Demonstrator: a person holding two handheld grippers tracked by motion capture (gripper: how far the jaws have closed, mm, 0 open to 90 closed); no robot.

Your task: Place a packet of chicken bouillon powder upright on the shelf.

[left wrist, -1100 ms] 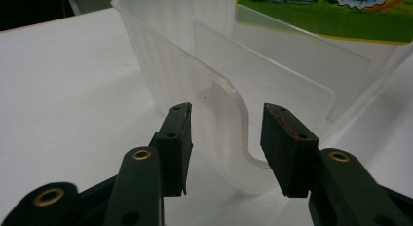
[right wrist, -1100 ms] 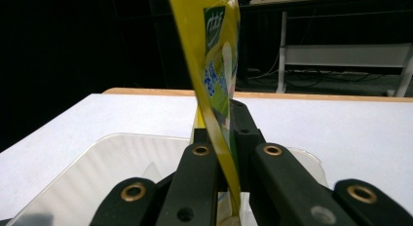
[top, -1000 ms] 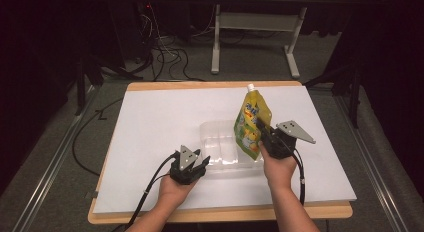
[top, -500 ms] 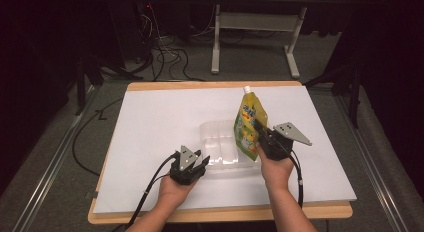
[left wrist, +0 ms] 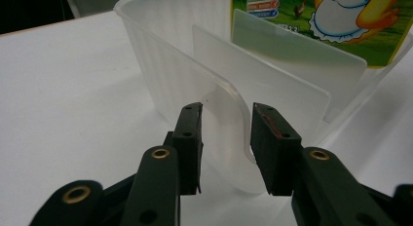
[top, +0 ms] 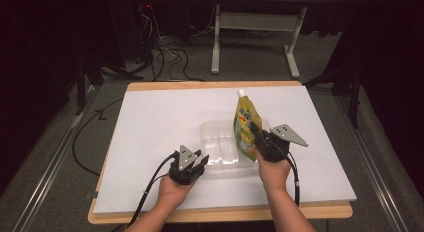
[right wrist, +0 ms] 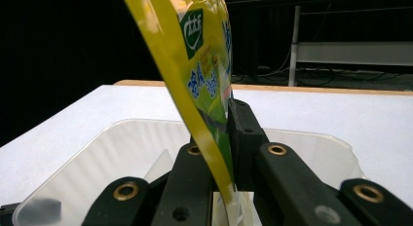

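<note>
A yellow pouch is held upright over the right end of a clear plastic bin, clamped between the jaws of the right gripper at its lower edge; in the right gripper view the film is seen pinched flat, with the bin's rim below it. The pouch is judged soft, light and rather slippery, so it should sag or swing unless gripped low on a seam, as it is here. The bin is judged thin, springy and light, likely to slide on the white sheet when pushed; its near wall or rim is the best place to take it.

The left gripper is set at the bin's near left corner, jaws part open and just been closing, with the curved lip between them; the pads are not seen pressing on it. Both hands come in low from the near side of the bin, the right wrist raised and its gripper pointing away from the person, the left kept level near the sheet.
</note>
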